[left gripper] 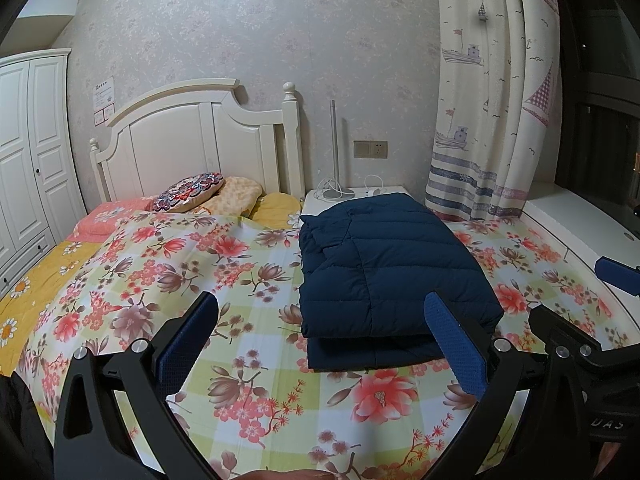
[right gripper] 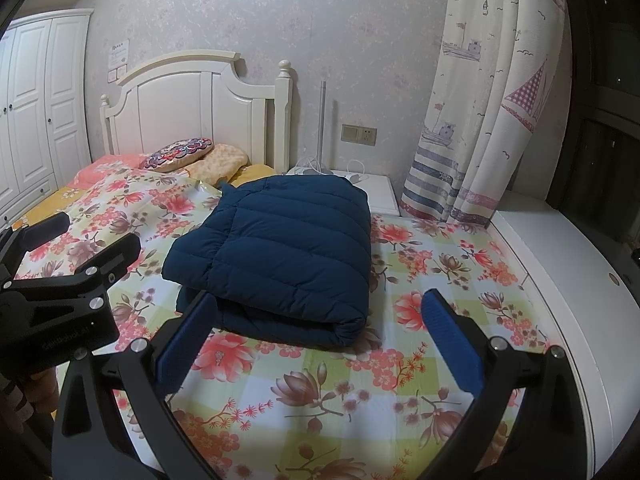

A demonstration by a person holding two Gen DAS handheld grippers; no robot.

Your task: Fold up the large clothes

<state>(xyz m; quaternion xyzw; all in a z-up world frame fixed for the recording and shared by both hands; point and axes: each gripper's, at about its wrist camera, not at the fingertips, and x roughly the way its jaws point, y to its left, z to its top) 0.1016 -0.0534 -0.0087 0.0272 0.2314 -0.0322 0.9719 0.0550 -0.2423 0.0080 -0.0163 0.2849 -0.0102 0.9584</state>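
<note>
The navy quilted jacket [left gripper: 384,264] lies folded into a thick rectangular bundle on the floral sheet [left gripper: 224,264], toward the window side of the bed, its far end almost at the white bedside table [left gripper: 316,204]. Its long axis runs away from the two grippers, from the foot of the bed up toward the headboard [left gripper: 192,140], with the rolled fold edge facing the person and a lower layer peeking out beneath it. The left gripper [left gripper: 328,340] hovers just short of that near edge, jaws spread wide and holding nothing; the right gripper [right gripper: 320,336] hangs likewise wide and empty, straddling the bundle's near right corner. Which is nearer is hard to judge through these lenses, though the right seems slightly closer. The fold looks essentially finished; any further tuck would start at this near edge.
</note>
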